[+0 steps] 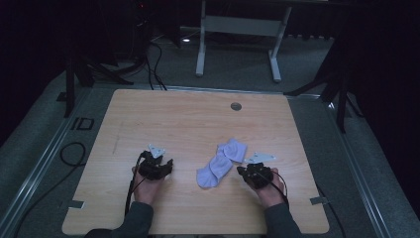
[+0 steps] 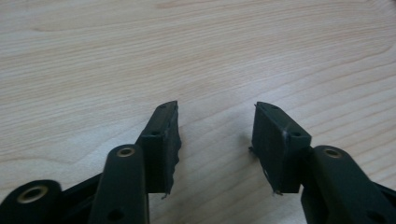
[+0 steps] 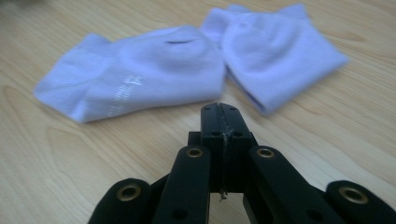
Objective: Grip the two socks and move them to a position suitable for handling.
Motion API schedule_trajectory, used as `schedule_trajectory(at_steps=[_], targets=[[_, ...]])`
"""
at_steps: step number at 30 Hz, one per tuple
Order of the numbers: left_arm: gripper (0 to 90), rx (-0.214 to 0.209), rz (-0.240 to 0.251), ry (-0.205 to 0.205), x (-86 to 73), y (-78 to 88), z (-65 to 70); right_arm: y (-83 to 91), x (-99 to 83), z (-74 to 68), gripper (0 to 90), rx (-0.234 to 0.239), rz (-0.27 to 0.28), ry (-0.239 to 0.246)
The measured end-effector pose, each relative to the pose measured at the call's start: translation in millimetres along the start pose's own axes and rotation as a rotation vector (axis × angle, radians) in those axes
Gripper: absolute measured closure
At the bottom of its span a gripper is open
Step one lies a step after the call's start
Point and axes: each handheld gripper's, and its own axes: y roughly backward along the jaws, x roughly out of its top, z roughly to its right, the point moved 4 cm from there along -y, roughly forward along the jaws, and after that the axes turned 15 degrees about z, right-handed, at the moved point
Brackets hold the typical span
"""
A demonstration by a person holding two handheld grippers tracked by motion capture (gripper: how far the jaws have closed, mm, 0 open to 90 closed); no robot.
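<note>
Two pale lavender socks lie on the wooden table (image 1: 198,119), one sock (image 1: 214,171) nearer me and the other sock (image 1: 234,149) overlapping its far end. In the right gripper view the near sock (image 3: 140,70) lies flat to the left and the second sock (image 3: 275,51) to the right. My right gripper (image 1: 241,171) rests just right of the socks, and its jaws (image 3: 219,108) are shut with nothing between them, a little short of the fabric. My left gripper (image 1: 168,164) sits apart to the left of the socks. It stands open (image 2: 217,109) over bare wood.
A round grey grommet (image 1: 236,106) sits in the table's far middle. Behind the table stands a white desk frame (image 1: 200,44). A black cable (image 1: 72,153) loops on the grey floor at the left. Dark stands flank both far corners.
</note>
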Motion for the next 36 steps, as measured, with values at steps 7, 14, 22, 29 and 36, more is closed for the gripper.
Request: schedule_trajectory(at_steps=[7, 14, 22, 29, 36], targets=[[55.4, -0.046, -0.003, 0.006, 2.1, 2.7, 5.5, -15.7, 9.9, -19.5, 90.0, 0.043, 0.003, -0.001], [56.8, -0.087, -0.004, -0.005, 3.9, 5.1, 11.3, -30.7, 14.9, -36.4, 90.0, 0.053, -0.034, 0.017], [60.2, -0.159, 0.011, -0.04, 7.5, 11.2, 24.4, -48.8, 7.7, -42.8, 90.0, 0.037, -0.107, 0.051], [64.9, -0.24, 0.02, -0.078, 8.6, 15.2, 42.0, -57.8, 11.9, -46.2, 90.0, 0.076, -0.099, 0.077], [73.0, -0.333, 0.038, -0.103, 8.3, 16.8, 58.8, -65.7, 16.4, -52.4, 90.0, 0.125, -0.096, 0.123]])
